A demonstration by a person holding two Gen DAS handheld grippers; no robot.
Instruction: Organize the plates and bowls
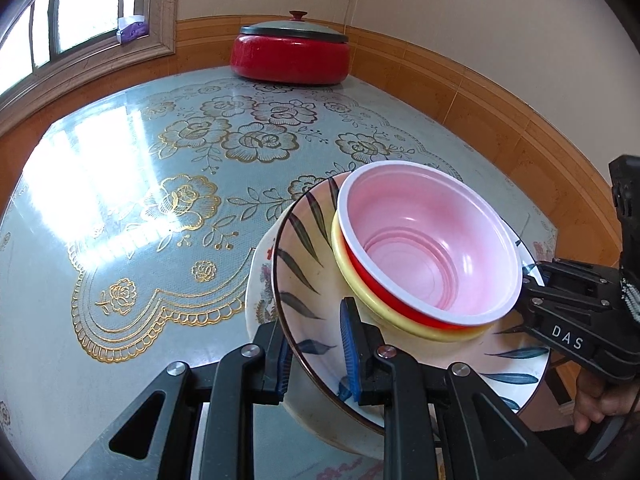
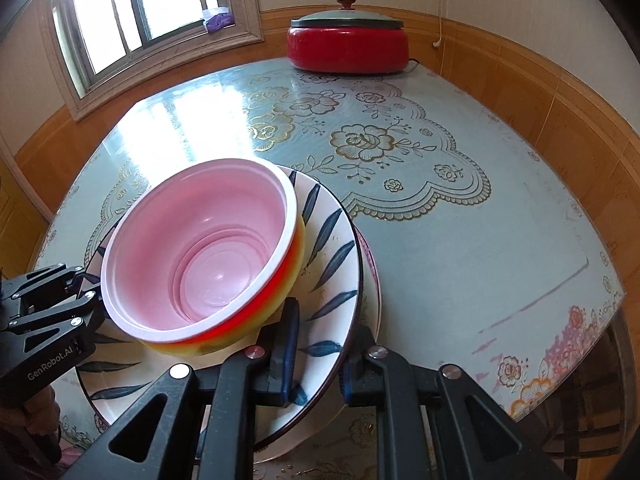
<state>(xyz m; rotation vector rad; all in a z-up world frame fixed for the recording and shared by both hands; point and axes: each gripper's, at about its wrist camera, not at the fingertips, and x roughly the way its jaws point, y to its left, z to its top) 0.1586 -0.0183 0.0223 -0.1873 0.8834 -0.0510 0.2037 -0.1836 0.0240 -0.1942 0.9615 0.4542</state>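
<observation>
Nested bowls (image 1: pixel 430 248), pink inside red inside yellow, are carried on a leaf-patterned plate (image 1: pixel 304 248) stacked over a floral plate (image 1: pixel 260 296) above the desk (image 1: pixel 140 200). Opposite rims are pinched by the left hand-held gripper (image 1: pixel 316 354) and right hand-held gripper (image 2: pixel 318 354).

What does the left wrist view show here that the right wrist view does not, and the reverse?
Only the left wrist view: the right gripper from outside, marked DAS, with part of the hand holding it. Only the right wrist view: the left gripper from outside, marked GenRobot.AI, and the table's near corner with pink and orange flowers. Both: the leaf-pattern plate clamped at opposite rims, the pink bowl nested in a red and a yellow one on it, a floral plate beneath, the red lidded pot, and the window.
</observation>
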